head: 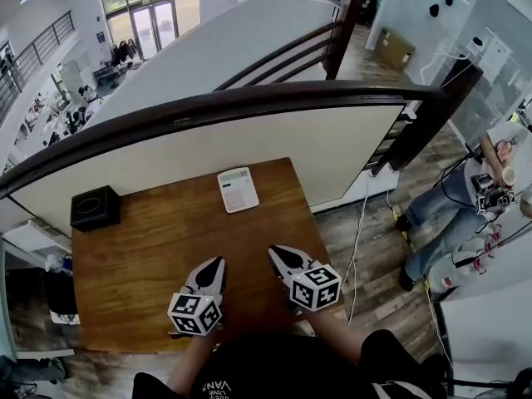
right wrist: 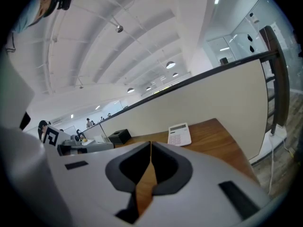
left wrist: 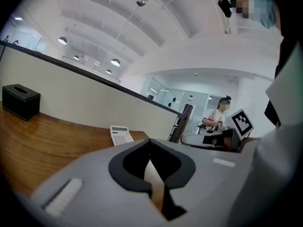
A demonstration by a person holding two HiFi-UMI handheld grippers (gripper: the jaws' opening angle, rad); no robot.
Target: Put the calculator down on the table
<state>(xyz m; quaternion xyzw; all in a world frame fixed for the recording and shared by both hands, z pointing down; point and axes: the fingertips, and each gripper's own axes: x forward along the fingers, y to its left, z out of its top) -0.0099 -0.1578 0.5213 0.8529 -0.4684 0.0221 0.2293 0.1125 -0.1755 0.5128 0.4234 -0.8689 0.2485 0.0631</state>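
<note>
A white calculator (head: 238, 189) lies flat near the far edge of the wooden table (head: 141, 248), apart from both grippers. It also shows in the left gripper view as the calculator (left wrist: 120, 135) and in the right gripper view as the calculator (right wrist: 180, 134). My left gripper (head: 218, 263) hovers over the table's near part, its jaws shut with nothing between them. My right gripper (head: 275, 252) is beside it, also shut and empty. Both point toward the calculator from well short of it.
A black tissue box (head: 95, 208) sits at the table's far left corner. A curved dark handrail (head: 249, 98) on a low beige wall runs behind the table. A seated person (head: 449, 214) is on the floor to the right, by cables.
</note>
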